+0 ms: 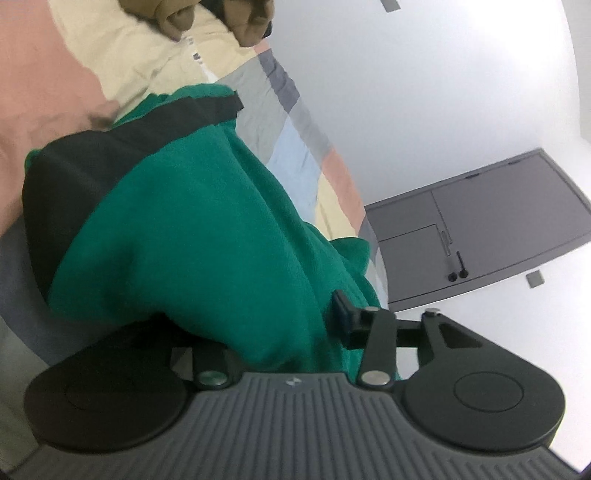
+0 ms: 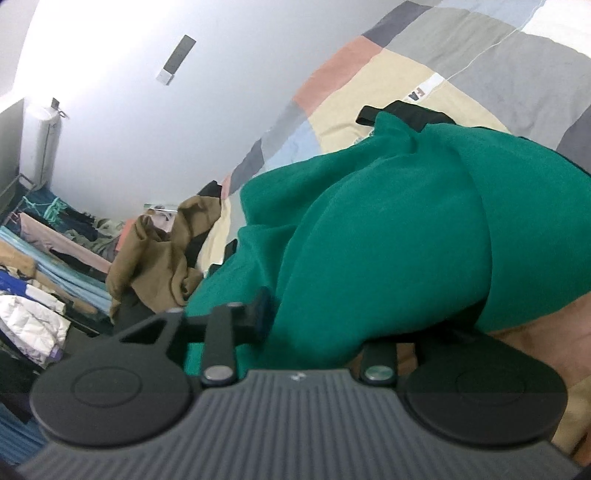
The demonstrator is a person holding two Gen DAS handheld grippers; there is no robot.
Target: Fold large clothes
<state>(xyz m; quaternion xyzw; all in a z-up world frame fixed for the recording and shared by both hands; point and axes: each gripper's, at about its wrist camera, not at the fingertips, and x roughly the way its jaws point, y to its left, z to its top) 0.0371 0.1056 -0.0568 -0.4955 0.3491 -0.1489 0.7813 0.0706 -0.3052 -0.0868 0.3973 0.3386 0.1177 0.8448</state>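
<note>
Across the patchwork bed cover (image 2: 388, 81), with its pink, cream, grey and pale blue blocks, a green garment (image 1: 207, 221) with black trim lies bunched and partly lifted, filling the middle of both wrist views. Its black band (image 1: 122, 147) runs along the far edge in the left view, and a black strap end (image 2: 402, 110) pokes out at the far side in the right view.

Left gripper (image 1: 258, 332) has green cloth heaped between and over its fingers; one finger (image 1: 345, 317) shows at the right of the fold, while the other is buried under the fabric. Whether the pads are pressing the cloth I cannot tell. Right gripper (image 2: 332, 317) is in much the same state: one finger (image 2: 258, 310) stands at the left of the green fold, the other is hidden beneath it, and the grip cannot be judged.

Beyond the garment in the left view, brown clothing (image 1: 218, 18) sits at the far end of the bed, and a grey door (image 1: 491, 225) is set in the pale wall. In the right view a crumpled brown garment (image 2: 159, 254) lies beside the green one at the bed's edge, and further left a rack of mixed clothes (image 2: 44, 266) stands against the wall, near a white appliance (image 2: 40, 140).
</note>
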